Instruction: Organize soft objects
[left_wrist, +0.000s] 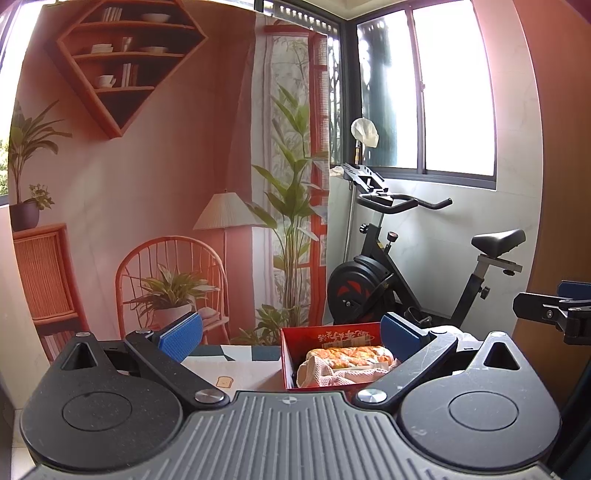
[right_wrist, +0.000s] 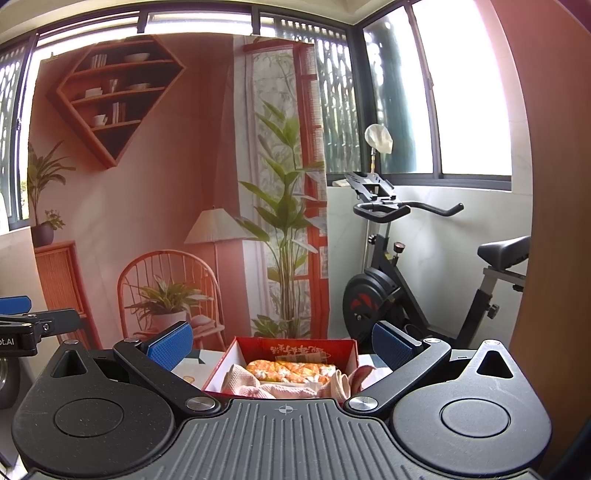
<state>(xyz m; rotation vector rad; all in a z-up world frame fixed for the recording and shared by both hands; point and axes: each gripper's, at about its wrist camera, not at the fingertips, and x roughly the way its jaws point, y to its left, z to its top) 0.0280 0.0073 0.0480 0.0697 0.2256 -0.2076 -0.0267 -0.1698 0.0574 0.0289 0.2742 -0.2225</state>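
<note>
A red cardboard box (left_wrist: 291, 343) (right_wrist: 347, 352) stands on the table ahead of both grippers. In it lie an orange-and-white flowered soft roll (left_wrist: 349, 356) (right_wrist: 291, 371) and pink knitted cloth (left_wrist: 332, 374) (right_wrist: 258, 387). My left gripper (left_wrist: 291, 334) is open and empty, held above and short of the box. My right gripper (right_wrist: 282, 345) is open and empty, also short of the box. The right gripper shows at the right edge of the left wrist view (left_wrist: 554, 314). The left gripper shows at the left edge of the right wrist view (right_wrist: 29, 325).
The table has a white cloth with a toast print (left_wrist: 236, 373) (right_wrist: 188, 371). A printed room backdrop (left_wrist: 147, 184) hangs behind it. An exercise bike (left_wrist: 406, 273) (right_wrist: 424, 280) stands at the back right under the window. A brown panel (left_wrist: 561, 147) rises at the right.
</note>
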